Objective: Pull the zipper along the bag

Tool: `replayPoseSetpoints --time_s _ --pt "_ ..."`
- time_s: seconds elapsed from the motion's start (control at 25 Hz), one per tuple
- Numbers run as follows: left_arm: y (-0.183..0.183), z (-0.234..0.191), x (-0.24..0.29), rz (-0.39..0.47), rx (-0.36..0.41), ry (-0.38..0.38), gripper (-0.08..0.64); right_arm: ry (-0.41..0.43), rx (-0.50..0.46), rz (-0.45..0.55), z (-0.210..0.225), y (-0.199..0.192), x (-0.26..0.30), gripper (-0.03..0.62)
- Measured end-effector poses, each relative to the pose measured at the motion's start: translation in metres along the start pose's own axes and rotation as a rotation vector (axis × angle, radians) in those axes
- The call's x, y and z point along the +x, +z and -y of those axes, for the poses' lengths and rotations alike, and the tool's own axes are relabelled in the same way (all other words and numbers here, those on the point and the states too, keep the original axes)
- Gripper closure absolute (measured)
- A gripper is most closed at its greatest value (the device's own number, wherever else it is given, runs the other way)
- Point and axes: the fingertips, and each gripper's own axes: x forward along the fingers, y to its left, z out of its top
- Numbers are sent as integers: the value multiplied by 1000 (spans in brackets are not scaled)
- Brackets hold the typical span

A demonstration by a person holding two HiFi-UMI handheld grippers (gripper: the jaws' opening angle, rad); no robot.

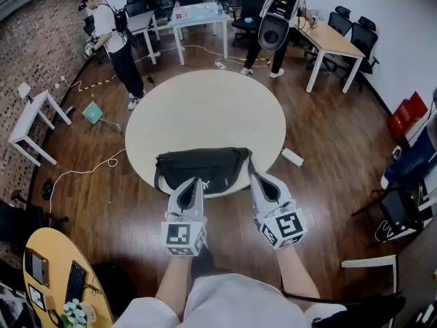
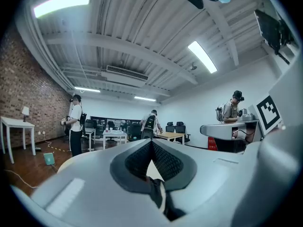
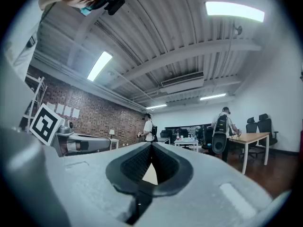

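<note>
A black bag [image 1: 205, 168] lay at the near edge of a round, pale surface [image 1: 205, 101]. The left tool [image 1: 196, 182] and right tool [image 1: 255, 178] were held level by the bag's near edge. Both had their jaws closed and gripped nothing. The zipper pull was too small to make out. The step would likely go best with one tool pinning the bag's end while the other pinched the pull and drew it straight along the teeth.

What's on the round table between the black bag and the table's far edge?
Nothing. In the head view, the stretch of table beyond the bag is bare tabletop all the way to the far edge.
</note>
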Motion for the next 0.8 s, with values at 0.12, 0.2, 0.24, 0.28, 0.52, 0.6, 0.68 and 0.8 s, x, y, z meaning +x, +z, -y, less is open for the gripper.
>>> replayPoseSetpoints --time_s 0.12,0.2,0.24,0.28,0.52,0.6,0.68,0.8 --pt "1 62 -40 2 12 26 546 24 11 25 -2 8 -66 602" --pt "8 89 -63 -2 26 50 546 41 22 27 -9 15 -97 602" --pt "14 100 -74 -3 29 62 546 46 31 22 -12 18 -110 602" --pt "21 108 -85 -1 30 75 546 48 40 15 -16 22 -121 603" --pt "64 118 -139 41 40 124 546 51 44 -6 -57 49 -151 603" --pt "67 118 -157 58 41 122 546 41 44 -3 -71 54 -159 603" --pt "68 117 -172 66 40 116 546 24 44 2 -82 58 -167 603" --pt "68 108 -191 64 30 105 546 5 39 7 -101 64 -170 601"
